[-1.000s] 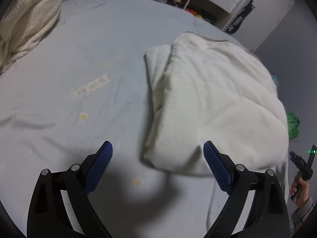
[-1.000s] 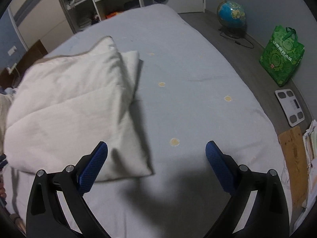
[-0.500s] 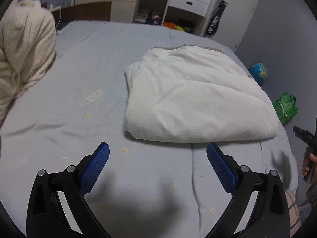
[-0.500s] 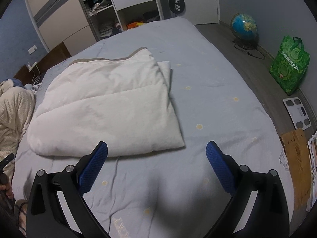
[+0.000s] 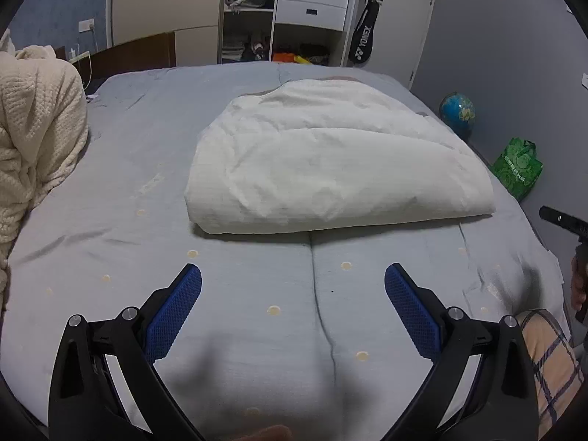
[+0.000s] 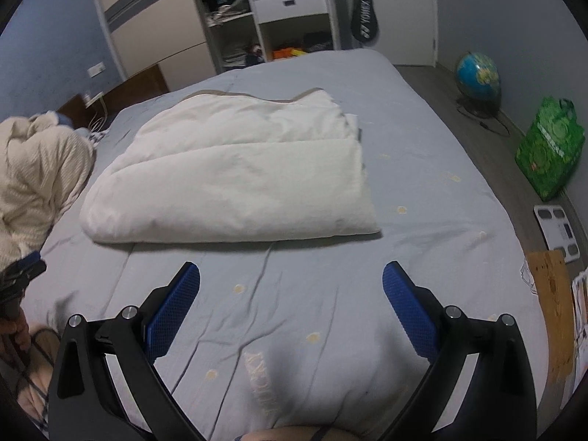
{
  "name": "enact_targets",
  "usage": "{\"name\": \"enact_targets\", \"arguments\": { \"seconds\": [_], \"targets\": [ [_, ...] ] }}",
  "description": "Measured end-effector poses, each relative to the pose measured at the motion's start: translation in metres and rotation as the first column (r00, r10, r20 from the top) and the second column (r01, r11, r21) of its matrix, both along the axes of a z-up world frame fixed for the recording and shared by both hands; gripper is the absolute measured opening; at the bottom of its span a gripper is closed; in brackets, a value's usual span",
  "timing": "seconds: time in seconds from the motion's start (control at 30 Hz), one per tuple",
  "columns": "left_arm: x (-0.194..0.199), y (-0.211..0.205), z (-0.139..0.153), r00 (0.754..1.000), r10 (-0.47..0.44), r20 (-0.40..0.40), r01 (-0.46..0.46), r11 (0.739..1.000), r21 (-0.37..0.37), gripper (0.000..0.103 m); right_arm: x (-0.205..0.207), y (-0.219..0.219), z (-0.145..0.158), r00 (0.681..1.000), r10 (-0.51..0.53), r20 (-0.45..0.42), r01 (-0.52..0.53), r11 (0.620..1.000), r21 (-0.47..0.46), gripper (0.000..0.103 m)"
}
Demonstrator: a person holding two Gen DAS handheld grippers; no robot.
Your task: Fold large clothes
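Note:
A large white quilted cloth (image 5: 330, 169) lies folded into a thick rectangle on the grey bed sheet (image 5: 257, 294); it also shows in the right wrist view (image 6: 235, 180). My left gripper (image 5: 293, 284) is open and empty, held above the sheet well short of the fold's near edge. My right gripper (image 6: 291, 283) is open and empty, also back from the fold, over the near part of the bed. The right gripper's tip (image 5: 562, 220) shows at the right edge of the left wrist view.
A cream knitted blanket (image 5: 33, 139) is heaped at the bed's left side. A wardrobe with drawers (image 5: 312, 3) stands behind the bed. A globe (image 6: 477, 77), a green bag (image 6: 549, 147) and a scale (image 6: 558, 228) are on the floor at the right.
Both grippers have pulled back and up from the folded cloth, so the whole fold and more of the room come into view. The jaws stay open.

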State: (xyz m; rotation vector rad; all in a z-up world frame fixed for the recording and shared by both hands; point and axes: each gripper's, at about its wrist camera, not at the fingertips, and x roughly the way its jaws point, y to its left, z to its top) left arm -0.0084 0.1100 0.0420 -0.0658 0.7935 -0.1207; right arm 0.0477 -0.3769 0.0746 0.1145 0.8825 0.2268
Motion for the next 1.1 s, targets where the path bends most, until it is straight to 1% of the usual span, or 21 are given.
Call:
{"name": "enact_targets", "arguments": {
  "seconds": [0.1,0.2,0.33,0.47,0.53,0.6,0.7,0.87,1.1],
  "targets": [
    [-0.005,-0.004,-0.003,1.0,0.025,0.017,-0.025,1.0,-0.01,0.096,-0.011,0.013,0.001,0.999,0.033,0.022,-0.032,0.999,-0.005,0.095],
    [-0.009,-0.013,-0.009,0.999,0.03,0.024,-0.03,0.999,0.021,0.096,-0.021,0.029,0.001,0.997,0.064,0.049,-0.064,0.998,-0.011,0.095],
    [-0.011,-0.024,-0.013,1.0,-0.011,0.018,0.011,1.0,0.011,0.097,-0.034,0.053,-0.002,0.987,0.11,0.113,-0.107,0.994,-0.037,0.095],
    [-0.013,-0.036,-0.02,0.999,-0.043,0.0,0.043,0.999,0.03,0.097,-0.045,0.075,-0.01,0.981,0.153,0.119,-0.148,0.988,-0.051,0.095],
    [-0.015,-0.042,-0.021,0.998,-0.06,0.003,0.06,0.997,0.047,0.097,-0.049,0.082,-0.013,0.978,0.174,0.118,-0.165,0.983,-0.083,0.095],
    [-0.016,-0.047,-0.022,0.997,-0.079,0.009,0.078,0.995,0.058,0.097,-0.052,0.087,-0.01,0.974,0.181,0.138,-0.167,0.981,-0.102,0.095],
    [-0.017,-0.051,-0.023,0.996,-0.084,0.013,0.083,0.992,0.09,0.097,-0.053,0.089,-0.013,0.976,0.179,0.128,-0.165,0.98,-0.113,0.095],
    [-0.016,-0.055,-0.026,0.995,-0.099,0.009,0.098,0.99,0.099,0.097,-0.05,0.089,-0.019,0.98,0.169,0.106,-0.156,0.98,-0.121,0.095],
    [-0.014,-0.053,-0.027,0.997,-0.076,0.005,0.075,0.992,0.098,0.097,-0.045,0.083,-0.023,0.986,0.14,0.086,-0.131,0.986,-0.099,0.095]
  ]
}}
